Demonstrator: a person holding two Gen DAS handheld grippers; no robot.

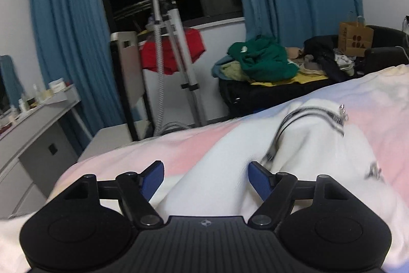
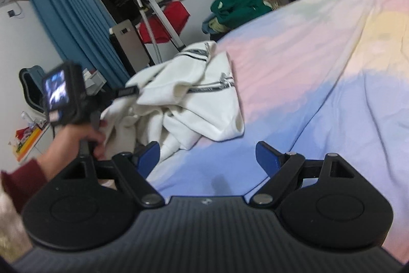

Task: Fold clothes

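Observation:
A white garment (image 1: 230,165) with black-and-white striped trim and a zipper lies crumpled on the pastel bedspread (image 1: 143,152). My left gripper (image 1: 205,177) is open just above it, with the cloth between and below its blue pads (image 1: 153,179), not pinched. In the right wrist view the same garment (image 2: 194,99) lies bunched at the left of the bed (image 2: 332,68). My right gripper (image 2: 207,157) is open and empty over the blue part of the bedspread, just in front of the garment's near edge. The left gripper's body and camera (image 2: 66,96) are held by a hand beside the garment.
A pile of clothes with a green garment (image 1: 265,58) sits on a dark sofa beyond the bed, next to a brown paper bag (image 1: 354,39). A garment steamer stand (image 1: 173,55) and a red cloth stand by the window. A grey desk (image 1: 33,119) is at the left.

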